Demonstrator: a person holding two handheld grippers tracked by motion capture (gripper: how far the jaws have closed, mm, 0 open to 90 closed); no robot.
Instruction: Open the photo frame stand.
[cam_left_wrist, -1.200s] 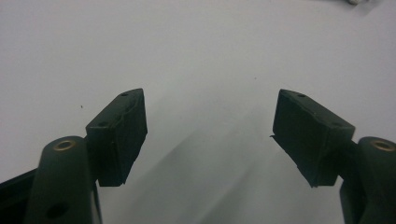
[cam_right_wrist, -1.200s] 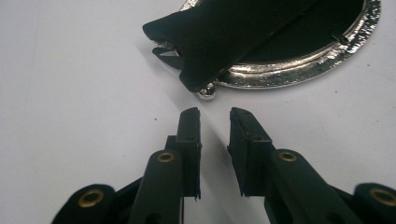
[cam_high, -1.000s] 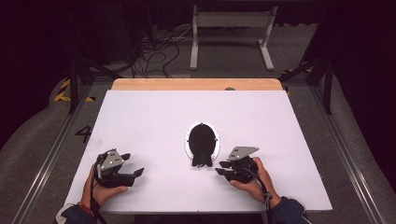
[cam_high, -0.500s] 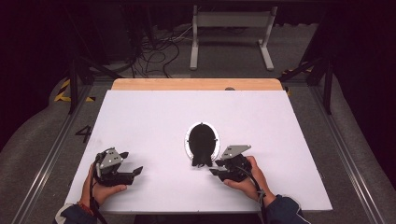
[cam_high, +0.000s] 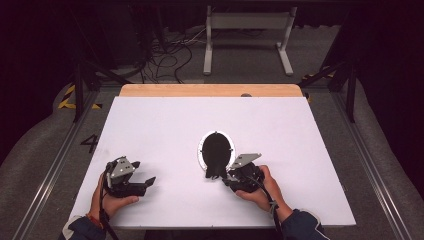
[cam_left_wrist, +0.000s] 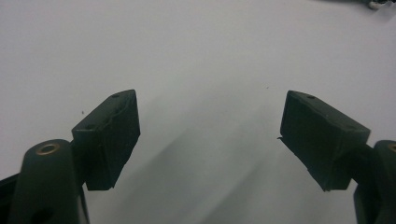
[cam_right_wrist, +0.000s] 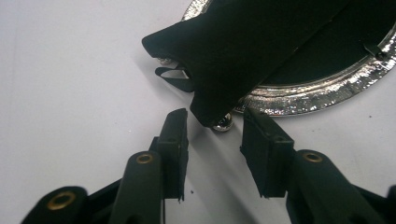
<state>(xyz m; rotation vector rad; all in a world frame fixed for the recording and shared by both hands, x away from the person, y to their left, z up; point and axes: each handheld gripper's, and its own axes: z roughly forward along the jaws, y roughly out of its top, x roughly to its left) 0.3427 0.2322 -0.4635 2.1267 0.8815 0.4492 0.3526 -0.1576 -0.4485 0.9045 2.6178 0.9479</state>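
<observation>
A shiny oval frame (cam_high: 201, 156) with a dark centre lies flat on the bench (cam_high: 165, 125), a little right of the middle and nearer my edge than the far one. A black flap (cam_high: 215, 170), maybe its stand or a cloth piece, I cannot tell which, sticks out over the frame's near rim and points toward me.

My right hand-held gripper (cam_high: 231, 179) is the nearer one by far. It sits just beside that flap, at the frame's near-right side, aimed to the left and slightly away from me. In the right gripper view (cam_right_wrist: 212, 135) its jaws stand partly open, holding nothing, and the tip of the flap (cam_right_wrist: 243, 51) hangs just ahead of the gap, with a small metal stud (cam_right_wrist: 223, 123) at the frame's rim right below it. The flap's long axis runs from that tip up and away across the frame (cam_right_wrist: 322, 88), roughly in line with my jaws, so I judge a short push forward would bring the tip between them.

My left hand-held gripper (cam_high: 146, 184) rests well apart, toward the near left corner, pointing right. In the left gripper view (cam_left_wrist: 208, 142) its jaws are spread wide over bare bench, empty.
</observation>
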